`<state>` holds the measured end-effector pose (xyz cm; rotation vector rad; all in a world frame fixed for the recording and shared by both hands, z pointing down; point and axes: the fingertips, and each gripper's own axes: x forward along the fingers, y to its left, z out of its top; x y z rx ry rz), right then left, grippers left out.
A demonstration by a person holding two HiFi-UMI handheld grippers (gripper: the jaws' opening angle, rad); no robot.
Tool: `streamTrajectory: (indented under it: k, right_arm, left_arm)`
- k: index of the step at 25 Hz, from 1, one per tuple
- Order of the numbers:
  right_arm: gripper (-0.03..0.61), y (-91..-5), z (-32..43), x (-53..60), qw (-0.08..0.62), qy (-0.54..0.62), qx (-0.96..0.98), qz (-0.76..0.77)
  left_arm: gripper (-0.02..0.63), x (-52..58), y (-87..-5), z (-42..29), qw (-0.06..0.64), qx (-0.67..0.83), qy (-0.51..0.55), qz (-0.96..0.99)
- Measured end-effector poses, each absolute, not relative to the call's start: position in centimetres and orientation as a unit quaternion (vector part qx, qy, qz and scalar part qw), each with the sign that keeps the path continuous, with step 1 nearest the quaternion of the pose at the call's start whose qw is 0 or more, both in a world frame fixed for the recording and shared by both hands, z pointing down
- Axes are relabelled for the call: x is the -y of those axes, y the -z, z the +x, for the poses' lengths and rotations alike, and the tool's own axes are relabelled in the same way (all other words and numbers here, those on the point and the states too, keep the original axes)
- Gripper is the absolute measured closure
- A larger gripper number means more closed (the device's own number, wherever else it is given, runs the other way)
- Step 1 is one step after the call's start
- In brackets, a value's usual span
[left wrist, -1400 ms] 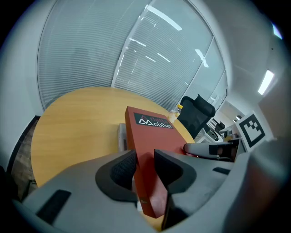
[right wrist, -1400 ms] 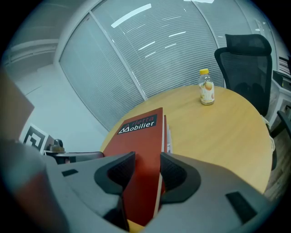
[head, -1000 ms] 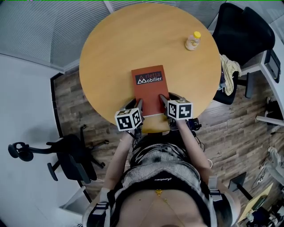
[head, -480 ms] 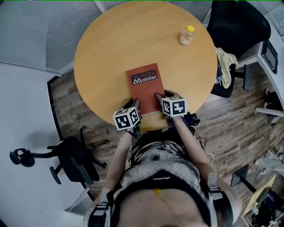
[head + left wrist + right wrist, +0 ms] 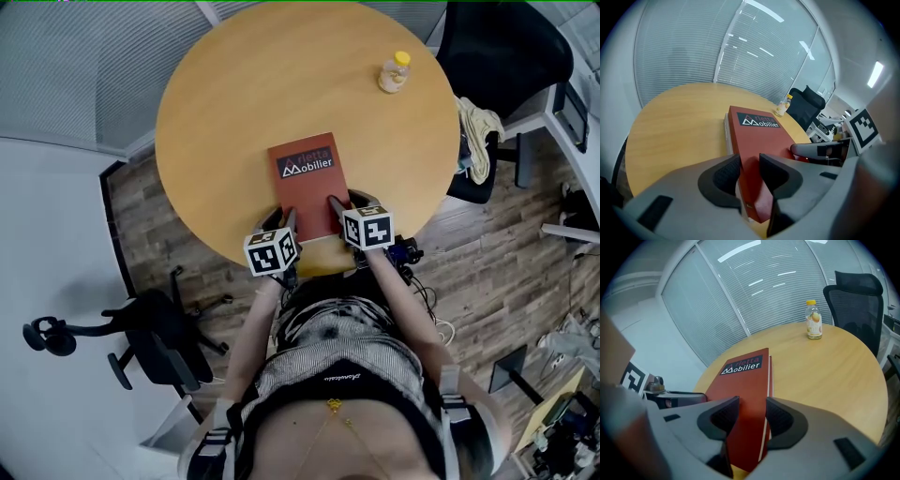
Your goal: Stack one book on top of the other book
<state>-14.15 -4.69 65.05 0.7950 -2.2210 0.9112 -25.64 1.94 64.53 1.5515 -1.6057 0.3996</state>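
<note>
A red book (image 5: pixel 307 183) titled "Mobilier" lies flat near the front edge of the round wooden table (image 5: pixel 234 103). A thin edge of a second book (image 5: pixel 726 133) shows under its left side, and a red strip of the second book (image 5: pixel 771 376) shows past its right side. My left gripper (image 5: pixel 289 218) straddles the near left corner of the red book (image 5: pixel 759 136); both pads touch it, so it is shut on the book. My right gripper (image 5: pixel 345 202) is shut the same way on the near right corner of the red book (image 5: pixel 740 380).
A small bottle (image 5: pixel 394 72) with a yellow cap stands at the table's far right. A black office chair (image 5: pixel 506 47) with a cloth (image 5: pixel 478 141) on it is beyond the right rim. Another chair (image 5: pixel 141 328) stands on the floor at the lower left.
Only the head view has shifted a little. The book and both grippers keep the same places relative to each other.
</note>
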Motion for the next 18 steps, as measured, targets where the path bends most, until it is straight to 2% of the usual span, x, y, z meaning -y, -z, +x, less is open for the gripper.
streamTrajectory:
  k: [18]
  right_arm:
    - [0.402, -64.96, -14.27, 4.70, 0.305, -0.336, 0.840, 0.299]
  left_arm:
    - [0.476, -2.09, -64.44, -25.72, 0.421, 0.651, -0.150, 0.613]
